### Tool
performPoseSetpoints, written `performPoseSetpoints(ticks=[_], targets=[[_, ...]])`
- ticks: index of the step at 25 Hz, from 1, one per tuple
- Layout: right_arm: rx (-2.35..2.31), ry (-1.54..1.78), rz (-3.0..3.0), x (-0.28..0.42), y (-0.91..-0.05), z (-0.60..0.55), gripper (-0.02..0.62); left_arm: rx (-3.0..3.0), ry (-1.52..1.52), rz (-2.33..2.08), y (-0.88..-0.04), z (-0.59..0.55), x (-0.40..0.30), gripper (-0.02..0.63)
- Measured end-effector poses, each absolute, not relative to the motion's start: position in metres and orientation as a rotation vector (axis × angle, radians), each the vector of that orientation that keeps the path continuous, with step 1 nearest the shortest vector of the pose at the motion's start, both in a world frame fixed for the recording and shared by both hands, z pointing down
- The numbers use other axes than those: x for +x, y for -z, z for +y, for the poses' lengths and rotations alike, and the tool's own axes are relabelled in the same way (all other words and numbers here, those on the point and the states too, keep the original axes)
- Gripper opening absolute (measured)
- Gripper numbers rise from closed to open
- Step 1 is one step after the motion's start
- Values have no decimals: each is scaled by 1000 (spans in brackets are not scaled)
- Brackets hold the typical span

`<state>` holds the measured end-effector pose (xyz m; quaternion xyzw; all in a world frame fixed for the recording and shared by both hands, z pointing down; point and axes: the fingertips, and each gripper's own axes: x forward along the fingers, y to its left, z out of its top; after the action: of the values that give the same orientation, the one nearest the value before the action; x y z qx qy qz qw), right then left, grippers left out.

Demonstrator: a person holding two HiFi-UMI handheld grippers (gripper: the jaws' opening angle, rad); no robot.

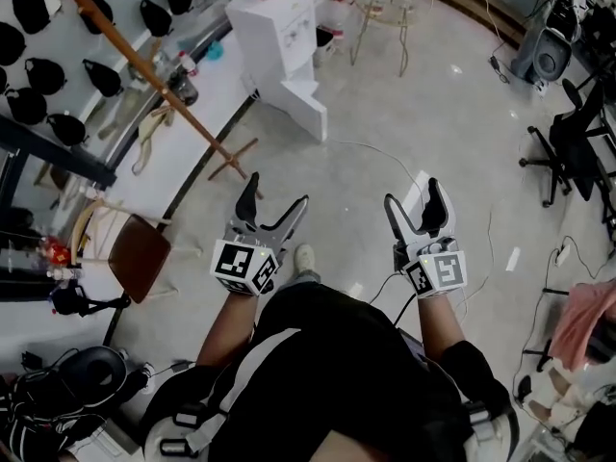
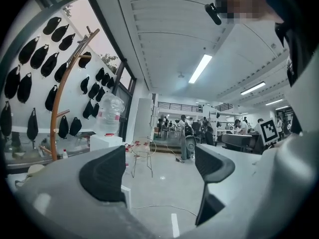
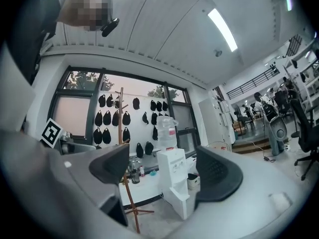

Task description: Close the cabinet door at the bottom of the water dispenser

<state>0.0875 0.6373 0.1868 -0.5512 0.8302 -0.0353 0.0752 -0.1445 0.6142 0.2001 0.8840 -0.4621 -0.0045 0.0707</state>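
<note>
The cabinet door (image 1: 306, 107) at the foot of the white water dispenser (image 1: 279, 37) stands swung out over the pale floor (image 1: 443, 114). It is well ahead of both pairs of fingers and touches neither. In your right gripper view the dispenser, with a clear water bottle (image 3: 168, 127) on top, sits in the gap between that gripper's fingers. In your left gripper view it lies off to the left, above the tip of the left-hand finger.

You hold the left gripper (image 1: 277, 192) and the right gripper (image 1: 412, 195) side by side in front of you, well apart from each other. Each has its marker cube toward you and its fingers pointing toward the dispenser. The left gripper's fingers (image 2: 104, 173) are spread wide with only open floor between them. The right gripper's fingers (image 3: 217, 173) are just as wide and grip nothing.

A wooden coat stand (image 1: 144, 65) leans across the scene to the left of the left fingers. Rows of black caps (image 1: 29, 65) hang on the white wall beyond it. A brown-seated chair (image 1: 140, 253) sits to the left of the left gripper. A wire-frame stool (image 1: 385, 8) stands far ahead of the right fingers, beside the dispenser. A thin white cable (image 1: 385, 157) trails over the floor just beyond those fingers. Black office chairs (image 1: 577, 142) stand off to their right.
</note>
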Motion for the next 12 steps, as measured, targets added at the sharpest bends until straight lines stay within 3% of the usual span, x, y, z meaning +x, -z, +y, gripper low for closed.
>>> performPoseSetpoints(ticks=[12], targets=[[-1699,105,2474,36,-180,543,394,2622,40,-1367,-209,516,-210,428]])
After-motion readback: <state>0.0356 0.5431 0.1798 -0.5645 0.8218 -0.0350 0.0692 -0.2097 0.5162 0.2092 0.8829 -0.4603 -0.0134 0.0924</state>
